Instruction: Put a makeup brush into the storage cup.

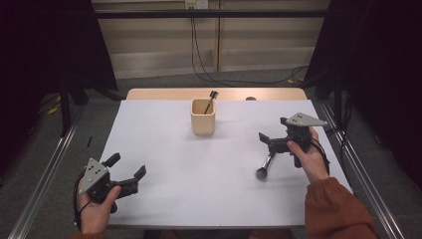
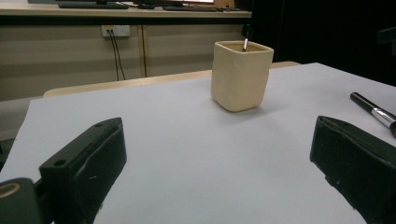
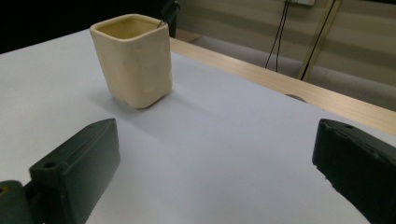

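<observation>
White table sheet (image 1: 199, 189); both tools unclenched: left gripper (image 1: 127, 172) idle; brush (image 1: 265, 166) just below right gripper (image 1: 268, 139); cream cup (image 1: 203, 117) ahead.

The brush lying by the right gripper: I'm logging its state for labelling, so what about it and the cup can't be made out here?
- Brush, high view: its upper handle passes under the right gripper, so contact cannot be told.
- Same brush, left gripper view: cut off by the right edge.
- Cup, all views: its wall hides the lower part of the brush standing in it.
- Left gripper: jaws apart, nothing between.
</observation>
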A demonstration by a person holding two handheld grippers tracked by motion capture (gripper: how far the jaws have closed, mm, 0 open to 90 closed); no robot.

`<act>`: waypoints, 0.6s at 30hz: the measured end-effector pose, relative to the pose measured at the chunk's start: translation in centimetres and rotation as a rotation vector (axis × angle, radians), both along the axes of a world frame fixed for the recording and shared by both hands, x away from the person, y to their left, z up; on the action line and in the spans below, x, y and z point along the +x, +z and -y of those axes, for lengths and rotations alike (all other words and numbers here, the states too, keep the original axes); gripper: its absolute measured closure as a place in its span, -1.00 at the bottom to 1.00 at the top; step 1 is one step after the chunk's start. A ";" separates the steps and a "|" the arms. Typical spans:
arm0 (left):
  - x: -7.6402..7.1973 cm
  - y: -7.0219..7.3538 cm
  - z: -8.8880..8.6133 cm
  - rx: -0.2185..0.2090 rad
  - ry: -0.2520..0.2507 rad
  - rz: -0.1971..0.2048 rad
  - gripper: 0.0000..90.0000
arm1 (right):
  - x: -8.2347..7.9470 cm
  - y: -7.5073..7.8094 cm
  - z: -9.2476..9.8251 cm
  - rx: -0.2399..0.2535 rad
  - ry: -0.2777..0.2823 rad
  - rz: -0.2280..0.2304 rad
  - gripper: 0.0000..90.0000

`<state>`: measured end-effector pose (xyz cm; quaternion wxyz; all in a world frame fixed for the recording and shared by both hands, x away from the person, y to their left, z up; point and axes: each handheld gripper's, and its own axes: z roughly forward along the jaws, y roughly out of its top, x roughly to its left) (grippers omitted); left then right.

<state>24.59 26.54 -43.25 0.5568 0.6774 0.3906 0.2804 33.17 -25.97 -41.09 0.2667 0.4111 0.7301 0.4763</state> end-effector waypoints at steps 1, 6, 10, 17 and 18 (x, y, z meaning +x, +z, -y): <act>0.0 0.0 0.0 0.002 -0.001 0.004 -0.92 | 0.3 0.0 0.0 -0.007 0.001 -0.011 -0.99; 0.0 0.0 -0.1 0.002 0.001 0.003 -0.93 | 1.1 0.0 0.3 -0.047 0.001 -0.061 -0.99; 0.0 0.0 -0.1 0.007 -0.003 0.003 -0.93 | 1.2 0.1 0.4 -0.066 0.023 -0.111 -0.99; 0.0 0.0 0.0 0.008 -0.003 -0.002 -0.93 | 1.3 0.5 0.9 -0.111 0.043 -0.200 -0.98; 0.0 0.0 0.0 0.006 -0.001 -0.004 -0.93 | 1.4 0.6 0.9 -0.119 0.044 -0.219 -0.98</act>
